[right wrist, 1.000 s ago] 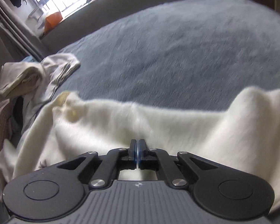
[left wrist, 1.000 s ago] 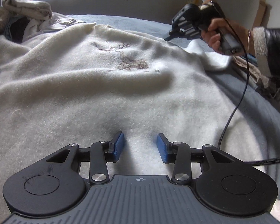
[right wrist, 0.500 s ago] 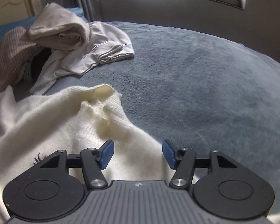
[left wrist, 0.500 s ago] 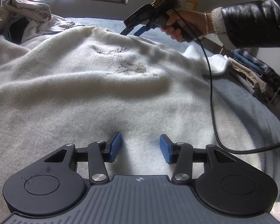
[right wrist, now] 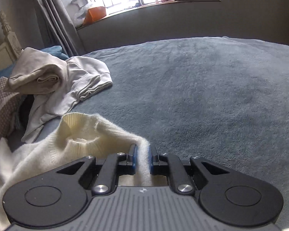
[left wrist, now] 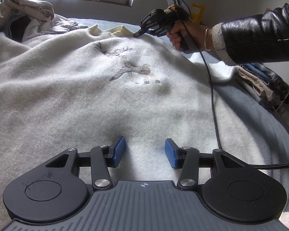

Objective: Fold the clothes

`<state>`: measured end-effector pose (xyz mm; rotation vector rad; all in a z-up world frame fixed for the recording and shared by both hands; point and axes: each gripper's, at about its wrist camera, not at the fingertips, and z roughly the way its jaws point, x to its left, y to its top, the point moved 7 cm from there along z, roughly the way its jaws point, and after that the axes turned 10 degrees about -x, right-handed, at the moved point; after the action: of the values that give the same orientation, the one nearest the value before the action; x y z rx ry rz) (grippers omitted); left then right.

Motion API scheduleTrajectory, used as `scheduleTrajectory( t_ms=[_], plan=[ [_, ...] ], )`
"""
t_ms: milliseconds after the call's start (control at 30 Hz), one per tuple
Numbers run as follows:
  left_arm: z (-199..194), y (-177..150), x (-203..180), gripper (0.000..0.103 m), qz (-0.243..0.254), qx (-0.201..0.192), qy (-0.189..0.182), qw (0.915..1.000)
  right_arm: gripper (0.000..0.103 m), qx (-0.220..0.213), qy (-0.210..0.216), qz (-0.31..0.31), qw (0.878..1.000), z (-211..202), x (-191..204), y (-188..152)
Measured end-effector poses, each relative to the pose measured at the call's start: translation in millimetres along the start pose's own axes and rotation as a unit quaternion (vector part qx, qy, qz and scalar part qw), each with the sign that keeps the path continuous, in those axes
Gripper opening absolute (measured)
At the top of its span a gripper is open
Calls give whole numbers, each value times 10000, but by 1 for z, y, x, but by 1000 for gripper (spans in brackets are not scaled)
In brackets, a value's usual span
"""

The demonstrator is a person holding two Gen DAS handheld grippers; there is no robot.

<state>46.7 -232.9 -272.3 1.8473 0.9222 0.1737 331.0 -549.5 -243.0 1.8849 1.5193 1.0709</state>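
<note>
Cream fleece sweater (left wrist: 106, 88) lies spread over the grey-blue bed (right wrist: 202, 88); a faint embroidered motif on its front faces up. Its ribbed collar (right wrist: 75, 127) sits at the far edge as the left wrist camera sees it, toward the window side.

Left tool (left wrist: 144, 153): jaws apart, blue pads (left wrist: 118, 152) resting low over the near part of the sweater. No fold of cloth is pinched between them.

Right tool (right wrist: 143, 158): jaws have just been closing and are now drawn in on a ridge of the sweater's fleece beside the collar. Cloth fills the narrow gap between the pads, pressed from both sides. From the left wrist view, the same tool (left wrist: 137, 34) sits at the far edge of the sweater, held by a hand (left wrist: 180, 33) coming out of a black sleeve (left wrist: 260, 38); a black cable (left wrist: 212, 96) trails from it across the cloth.

Other items: a rumpled heap of pale garments (right wrist: 54, 80) on the bed to the left of the collar, just apart from the sweater. A stack of folded clothes (left wrist: 264, 84) stands off the right edge of the bed.
</note>
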Motion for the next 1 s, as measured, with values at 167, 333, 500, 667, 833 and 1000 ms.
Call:
scheduleTrajectory(
  t_ms=[167,333,500,667,833,1000],
  plan=[
    [0,0,0,46,-8,-2,-14,10000,0,-64,-1080,484,9930,31,-46,-9],
    [1,2,1,46,-88,-15,-50,9999,1,-362,-828,1050,9904,14,-56,12],
    [0,2,1,46,-139,-16,-94,9999,25,-72,464,172,9987,17,28,40],
    [0,2,2,46,-177,-25,-104,9998,60,883,1959,-1178,9695,52,160,23],
    [-1,3,3,46,-254,-45,-132,9996,61,1745,2144,-2577,9258,100,237,-26],
    [0,4,7,47,-402,-68,-208,9990,63,2054,2309,-2586,9152,121,256,-26]
  ],
)
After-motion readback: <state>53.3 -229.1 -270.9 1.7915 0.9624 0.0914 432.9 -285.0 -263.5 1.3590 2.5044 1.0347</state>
